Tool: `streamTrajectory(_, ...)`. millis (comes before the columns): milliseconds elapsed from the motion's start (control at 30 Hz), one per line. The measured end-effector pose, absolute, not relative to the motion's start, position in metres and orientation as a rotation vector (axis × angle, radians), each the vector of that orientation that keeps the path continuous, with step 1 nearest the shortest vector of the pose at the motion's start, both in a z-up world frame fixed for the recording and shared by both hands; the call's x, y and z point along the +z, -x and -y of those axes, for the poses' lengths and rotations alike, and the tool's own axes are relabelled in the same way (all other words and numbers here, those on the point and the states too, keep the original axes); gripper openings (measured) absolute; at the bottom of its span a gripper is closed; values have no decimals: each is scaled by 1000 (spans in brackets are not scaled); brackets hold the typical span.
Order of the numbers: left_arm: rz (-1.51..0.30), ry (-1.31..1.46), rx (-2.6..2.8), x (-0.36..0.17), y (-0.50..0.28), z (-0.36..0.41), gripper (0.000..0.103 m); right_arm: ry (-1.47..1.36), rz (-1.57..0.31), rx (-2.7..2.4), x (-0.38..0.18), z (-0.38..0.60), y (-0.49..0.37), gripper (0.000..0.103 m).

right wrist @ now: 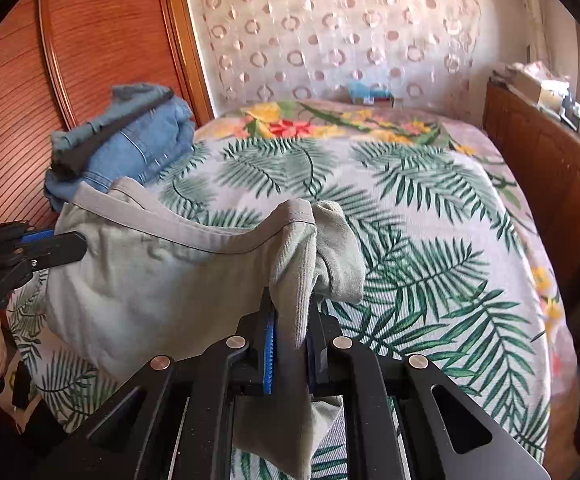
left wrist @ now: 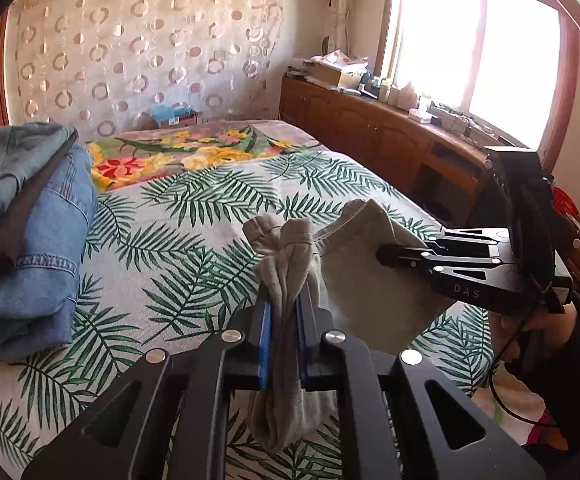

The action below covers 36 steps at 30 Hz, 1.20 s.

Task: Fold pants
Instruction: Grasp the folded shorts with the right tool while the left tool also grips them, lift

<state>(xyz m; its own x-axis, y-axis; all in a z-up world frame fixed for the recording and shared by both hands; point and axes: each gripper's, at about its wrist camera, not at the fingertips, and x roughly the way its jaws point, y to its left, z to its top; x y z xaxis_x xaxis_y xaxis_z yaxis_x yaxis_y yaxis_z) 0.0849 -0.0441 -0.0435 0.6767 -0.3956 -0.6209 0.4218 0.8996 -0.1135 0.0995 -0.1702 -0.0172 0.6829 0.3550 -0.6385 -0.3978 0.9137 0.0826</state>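
From the left wrist camera, the left gripper (left wrist: 283,312) sits at six o'clock with its blue pads nipped on a bunched corner of the grey pants (left wrist: 370,280), the cloth sticking up above the jaws and hanging below them; a pinch this near the edge likely serves to lift and spread the garment for a fold. At three o'clock the right gripper (left wrist: 386,258) reaches in sideways, its jaws narrow on the far side of the same cloth, a hand (left wrist: 518,336) below it on the handle. The pants hang between the two tools above the palm-print bedspread (left wrist: 193,240), while a pile of folded jeans (left wrist: 33,236) lies at nine o'clock. From the right wrist camera, the right gripper at six o'clock is clamped on its own corner, aimed down toward the bed, and the left gripper (right wrist: 79,246) at nine o'clock holds the opposite corner, so the hem sags between them with the jeans at ten o'clock behind
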Motion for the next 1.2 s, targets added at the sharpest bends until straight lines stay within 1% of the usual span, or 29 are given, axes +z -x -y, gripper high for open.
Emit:
streamTrajectory(467,-573,-26,-418,-1,-76,25,12,99,-540,446,32,169,-72,11)
streamTrajectory(700,-537,-14,-382,8,-77,6,12,133,-490,480,40,157,-72,11)
streamTrajectory(867,-523,-2,-344,11,-83,-14,12,165,-463,524,44,135,-86,11)
streamTrajectory(1200,-483,29,-240,25,-112,-69,12,226,-405,621,51,102,-148,11)
